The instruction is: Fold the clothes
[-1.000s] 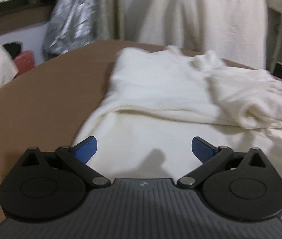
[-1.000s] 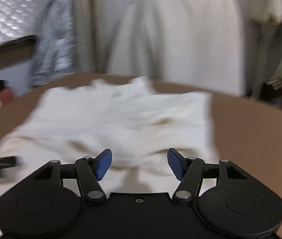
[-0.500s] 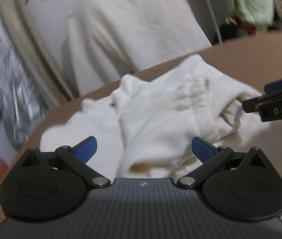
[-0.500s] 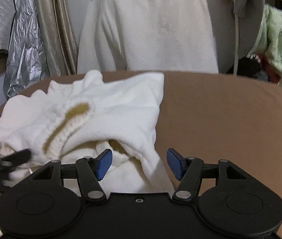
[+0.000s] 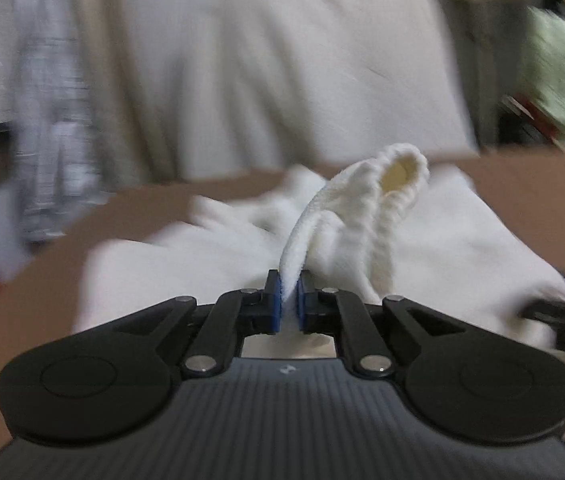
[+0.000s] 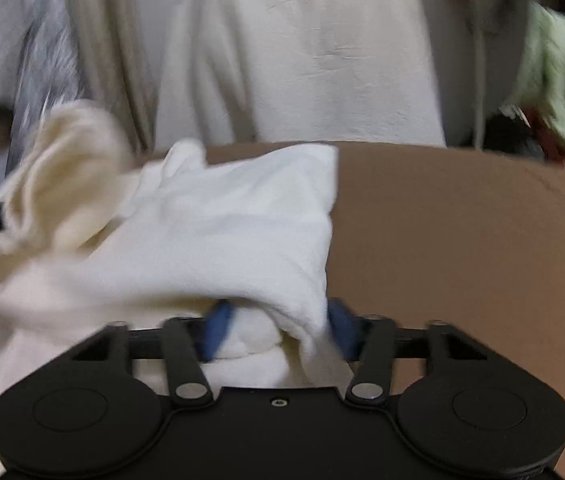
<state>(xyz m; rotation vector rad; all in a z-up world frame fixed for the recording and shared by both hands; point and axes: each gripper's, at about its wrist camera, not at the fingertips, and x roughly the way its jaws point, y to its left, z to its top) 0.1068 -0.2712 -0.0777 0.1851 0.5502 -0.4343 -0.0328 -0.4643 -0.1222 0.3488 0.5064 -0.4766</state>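
Right tongs (image 6: 278, 330) straddling cream garment (image 6: 218, 232), brown table (image 6: 462, 232), blurred

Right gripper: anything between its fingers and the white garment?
Nothing visible. The right gripper stands open with a fold of the white garment already bunched between its blue fingers, on the brown table. The left gripper is shut on the ribbed cuff.

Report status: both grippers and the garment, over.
Left gripper shut on the cream garment's ribbed cuff. Right gripper open, fabric between its fingers. Brown table bare beside it.
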